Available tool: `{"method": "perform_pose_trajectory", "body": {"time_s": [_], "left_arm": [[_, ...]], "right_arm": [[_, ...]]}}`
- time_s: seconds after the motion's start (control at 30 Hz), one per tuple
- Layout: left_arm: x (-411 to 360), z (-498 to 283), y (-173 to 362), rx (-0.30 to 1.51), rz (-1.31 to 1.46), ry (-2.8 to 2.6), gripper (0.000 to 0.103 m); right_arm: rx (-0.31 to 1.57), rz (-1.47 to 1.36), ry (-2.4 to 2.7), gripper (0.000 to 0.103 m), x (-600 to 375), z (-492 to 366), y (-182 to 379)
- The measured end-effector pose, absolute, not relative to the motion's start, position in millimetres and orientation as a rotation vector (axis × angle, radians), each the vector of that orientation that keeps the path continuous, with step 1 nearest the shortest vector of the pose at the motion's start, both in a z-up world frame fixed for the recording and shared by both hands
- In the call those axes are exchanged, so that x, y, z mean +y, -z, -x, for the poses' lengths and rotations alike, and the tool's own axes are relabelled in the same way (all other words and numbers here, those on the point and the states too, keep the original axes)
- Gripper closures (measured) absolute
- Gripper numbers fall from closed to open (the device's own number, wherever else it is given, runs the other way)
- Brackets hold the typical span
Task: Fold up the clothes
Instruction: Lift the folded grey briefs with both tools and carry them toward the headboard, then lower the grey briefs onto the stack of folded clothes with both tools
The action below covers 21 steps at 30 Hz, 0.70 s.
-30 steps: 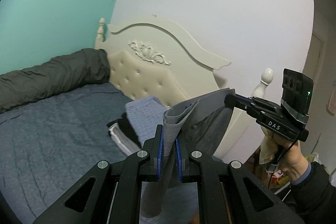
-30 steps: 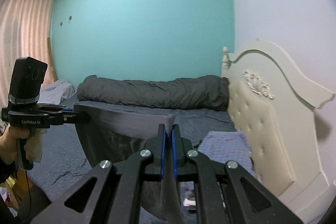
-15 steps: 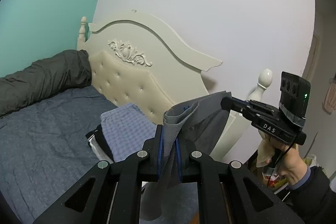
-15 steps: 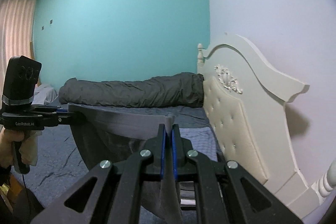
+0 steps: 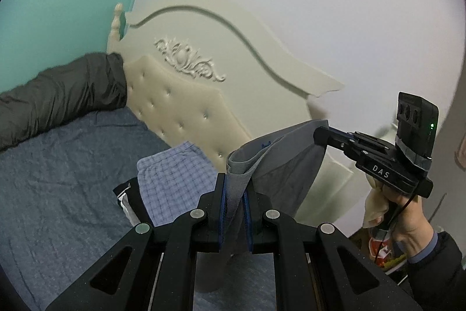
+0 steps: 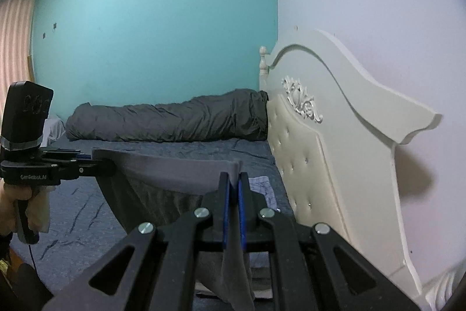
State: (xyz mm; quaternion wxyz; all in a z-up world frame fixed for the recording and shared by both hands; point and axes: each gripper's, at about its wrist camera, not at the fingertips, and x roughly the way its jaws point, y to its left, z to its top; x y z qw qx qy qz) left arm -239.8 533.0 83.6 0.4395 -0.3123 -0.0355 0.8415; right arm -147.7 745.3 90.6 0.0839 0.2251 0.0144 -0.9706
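The grey garment [image 6: 163,174] hangs stretched level between the left claw [image 5: 235,194] and right claw [image 6: 234,194], each clamped on a top corner, body sagging below.

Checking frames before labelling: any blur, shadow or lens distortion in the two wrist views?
Left wrist view: headboard edges smeared by motion blur, the clamped grey garment and left gripper sharp; dark fisheye corners. Right wrist view: sharper overall, headboard casts a soft shadow on the white wall; straight edges bow, corners vignetted; right gripper crisp.
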Motion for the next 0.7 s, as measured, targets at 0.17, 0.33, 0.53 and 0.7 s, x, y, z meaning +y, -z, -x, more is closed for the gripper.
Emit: {"method": "perform_pose_trajectory", "body": {"time_s": [0.17,0.33,0.53,0.7], "left_arm": [[547.7,296.9,-61.1,-0.109,0.860,-2.098,0.092],[563.4,351.1,-35.3,-0.099,0.925,-2.116,0.092],[574.8,416.5,9.3,-0.171,1.035,-2.112,0.092],[582.9,453.3,41.3,-0.146,1.089,-2.140,0.092]], "right_arm": [[0.061,-0.753,2.890,0.098,758.1,204.7,-68.9],[0.058,-0.835,2.867,0.098,771.1,262.7,-44.9],[0.053,-0.934,2.852,0.098,778.3,328.0,-22.1],[0.106,-1.021,2.834,0.098,779.1,368.8,3.4]]}}
